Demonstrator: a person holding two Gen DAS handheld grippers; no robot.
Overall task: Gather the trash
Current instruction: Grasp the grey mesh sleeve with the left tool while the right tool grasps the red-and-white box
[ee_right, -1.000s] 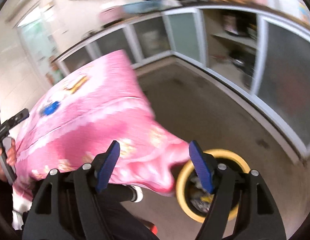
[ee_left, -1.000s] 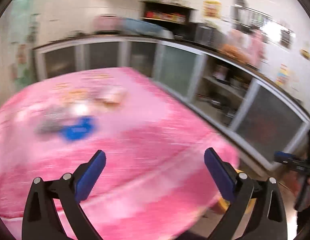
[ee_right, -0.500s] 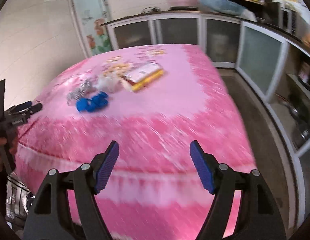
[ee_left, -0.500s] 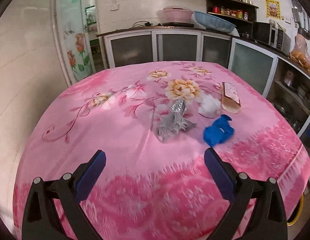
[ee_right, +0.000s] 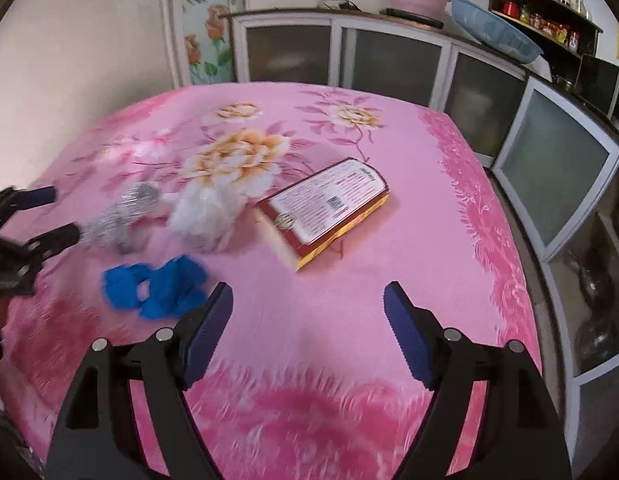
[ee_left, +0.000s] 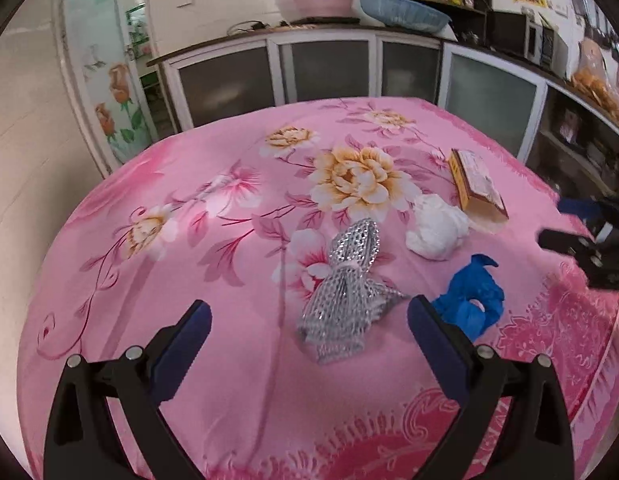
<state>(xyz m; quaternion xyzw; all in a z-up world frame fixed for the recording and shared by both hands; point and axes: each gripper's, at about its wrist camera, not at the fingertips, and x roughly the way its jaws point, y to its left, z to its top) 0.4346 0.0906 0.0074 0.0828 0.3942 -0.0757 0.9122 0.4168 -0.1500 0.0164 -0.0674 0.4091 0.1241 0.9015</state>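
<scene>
Trash lies on a table under a pink flowered cloth (ee_left: 237,264). A crumpled silver wrapper (ee_left: 347,300) sits just ahead of my left gripper (ee_left: 307,322), which is open and empty. To its right are a blue glove (ee_left: 471,298), a white wad of tissue (ee_left: 435,226) and a flat red and yellow box (ee_left: 475,186). The right gripper (ee_right: 307,306) hovers over the cloth with its jaws opening and nothing between them. From there the box (ee_right: 327,210) lies ahead, the tissue (ee_right: 207,210), silver wrapper (ee_right: 125,216) and glove (ee_right: 155,286) to the left.
White cabinets with frosted doors (ee_left: 321,68) curve round the far and right sides of the table. Basins (ee_right: 495,36) sit on the counter. A door with painted flowers (ee_left: 107,80) stands at the back left. The table's right edge drops to a narrow floor strip (ee_right: 525,240).
Both grippers swung from the floor and bin side round over the table. The trash now lies closer in front of each. The right gripper's jaws stand a little wider.
</scene>
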